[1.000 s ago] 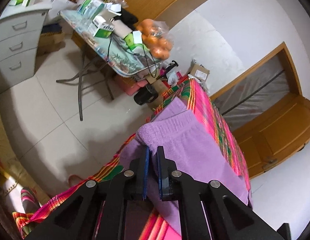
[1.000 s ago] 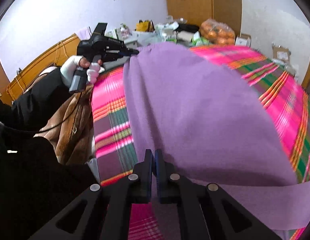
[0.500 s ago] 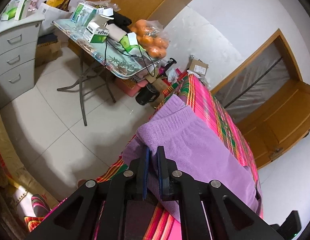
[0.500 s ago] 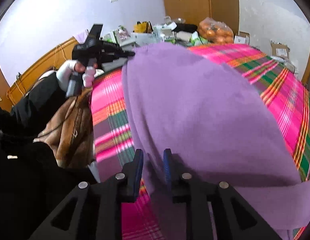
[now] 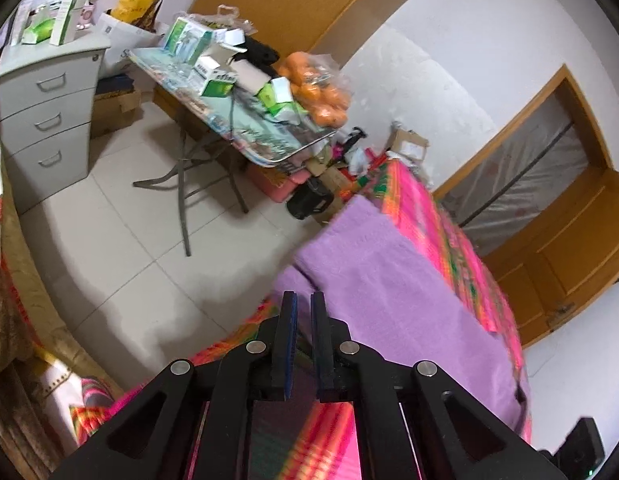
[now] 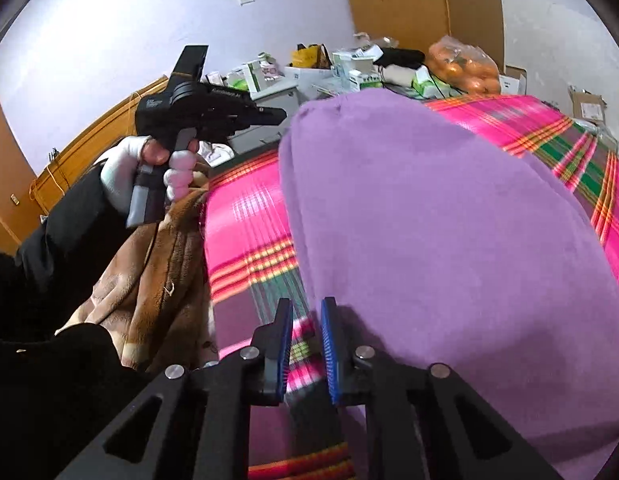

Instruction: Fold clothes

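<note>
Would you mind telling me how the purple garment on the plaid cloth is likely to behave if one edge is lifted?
The purple garment will probably drape and sag rather than hold shape: it lies in soft rounded folds over the plaid cloth. Its fuzzy, fleecy surface suggests the fingers would grip it without much slipping. It looks thick, so it may be bulky yet fairly light, and unlikely to be damaged.

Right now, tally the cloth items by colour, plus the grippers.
Purple garment: 1
Brown garment: 1
Pink plaid cover: 1
Grippers: 2, the left gripper and the right gripper
Total: 5
</note>
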